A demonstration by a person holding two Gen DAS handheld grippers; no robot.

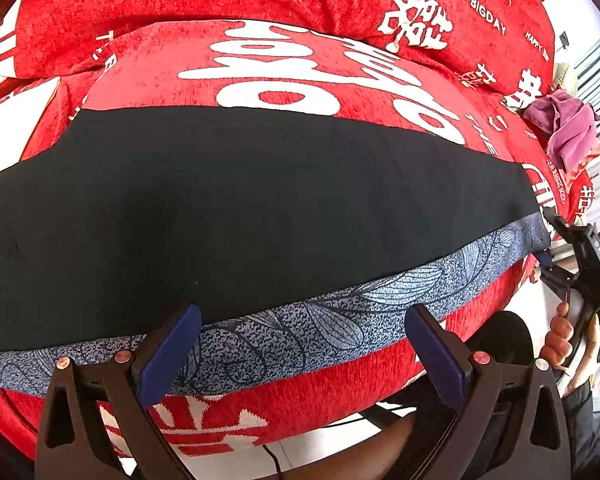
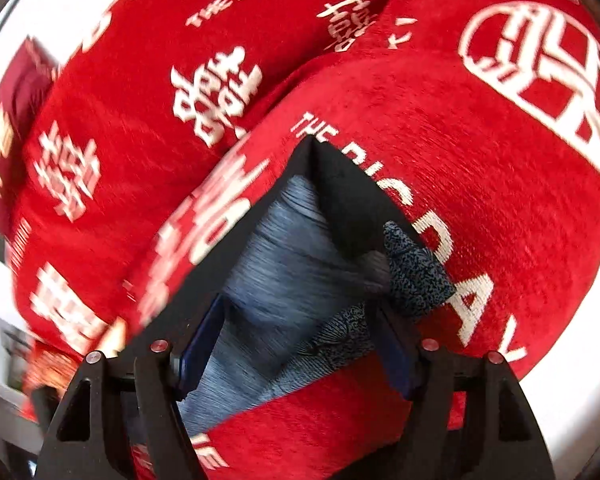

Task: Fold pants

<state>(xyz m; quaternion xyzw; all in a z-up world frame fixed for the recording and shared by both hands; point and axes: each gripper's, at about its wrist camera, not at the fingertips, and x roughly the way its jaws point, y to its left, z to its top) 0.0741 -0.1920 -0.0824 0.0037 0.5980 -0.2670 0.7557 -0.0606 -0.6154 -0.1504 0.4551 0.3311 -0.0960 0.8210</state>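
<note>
The pants [image 1: 236,208], dark with a blue leaf-patterned band [image 1: 340,320] along the near edge, lie spread flat across a red cover [image 1: 284,44] printed with white characters and the words "THE BIG DAY". In the left wrist view they fill the middle from 9 to 3 o'clock, the band running toward 6. The left hand-held gripper [image 1: 304,354] hangs just over that band with its blue-padded jaws spread wide and nothing pressed between them. At 3 o'clock the right hand-held gripper [image 1: 556,248] meets the end of the band, a hand [image 1: 560,336] below it. In the right wrist view, which is blurred, the right hand-held gripper [image 2: 296,348] stands parted; a corner of the pants [image 2: 296,248] lies between its fingers, the pads not pressing on it. A purple cloth [image 1: 564,128] sits at 2 o'clock
</note>
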